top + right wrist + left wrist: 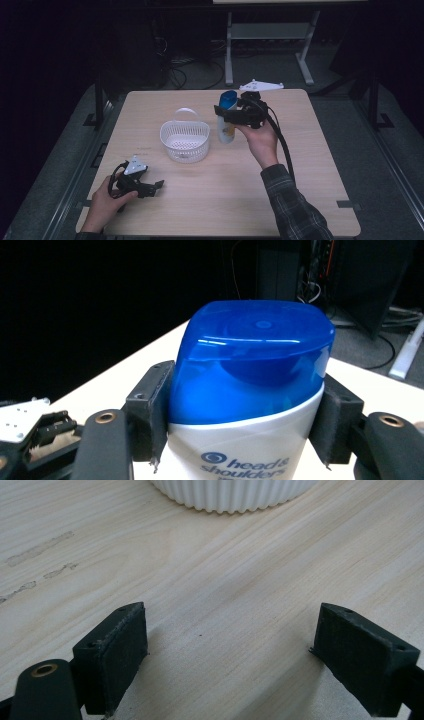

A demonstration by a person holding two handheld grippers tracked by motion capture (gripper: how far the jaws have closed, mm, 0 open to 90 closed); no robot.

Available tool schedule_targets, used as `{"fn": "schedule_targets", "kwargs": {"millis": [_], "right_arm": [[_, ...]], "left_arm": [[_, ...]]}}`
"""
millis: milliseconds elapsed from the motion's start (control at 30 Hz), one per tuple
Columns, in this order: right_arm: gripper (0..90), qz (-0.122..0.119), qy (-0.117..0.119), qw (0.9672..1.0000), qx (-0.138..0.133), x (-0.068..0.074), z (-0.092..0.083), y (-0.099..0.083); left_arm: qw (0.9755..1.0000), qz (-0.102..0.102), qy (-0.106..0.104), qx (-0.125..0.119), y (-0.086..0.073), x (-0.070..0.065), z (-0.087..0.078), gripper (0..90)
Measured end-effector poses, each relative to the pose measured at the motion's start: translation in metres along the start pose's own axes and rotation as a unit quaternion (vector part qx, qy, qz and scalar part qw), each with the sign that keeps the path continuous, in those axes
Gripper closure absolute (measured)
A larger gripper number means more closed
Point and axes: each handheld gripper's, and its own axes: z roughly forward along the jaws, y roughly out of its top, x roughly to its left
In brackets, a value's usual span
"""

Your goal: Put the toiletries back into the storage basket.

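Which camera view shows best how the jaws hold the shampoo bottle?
The right gripper view: the shampoo bottle sits close up, with both pads pressed against its sides just below the blue cap. The high view shows the whole bottle upright in the right gripper, beside the white basket, but small.

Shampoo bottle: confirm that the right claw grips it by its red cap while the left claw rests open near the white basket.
One detail is wrong: the cap is blue, not red. The right gripper view shows the right claw clamped on the shampoo bottle at its blue cap. The rest holds: the left claw rests open on the table near the white basket.
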Motion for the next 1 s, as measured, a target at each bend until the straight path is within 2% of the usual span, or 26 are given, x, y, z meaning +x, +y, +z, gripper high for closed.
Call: {"fn": "schedule_targets", "kwargs": {"millis": [500,1000], "right_arm": [[35.4,-0.014,0.018,0.9996,-0.018,0.020,0.024,0.022],[35.3,-0.026,0.039,0.9989,-0.009,0.035,0.051,0.023]], "left_arm": [[1.0000,0.001,0.000,0.001,0.000,0.000,0.000,13.1],[1.0000,0.000,0.001,0.000,0.000,0.000,0.000,13.1]]}}
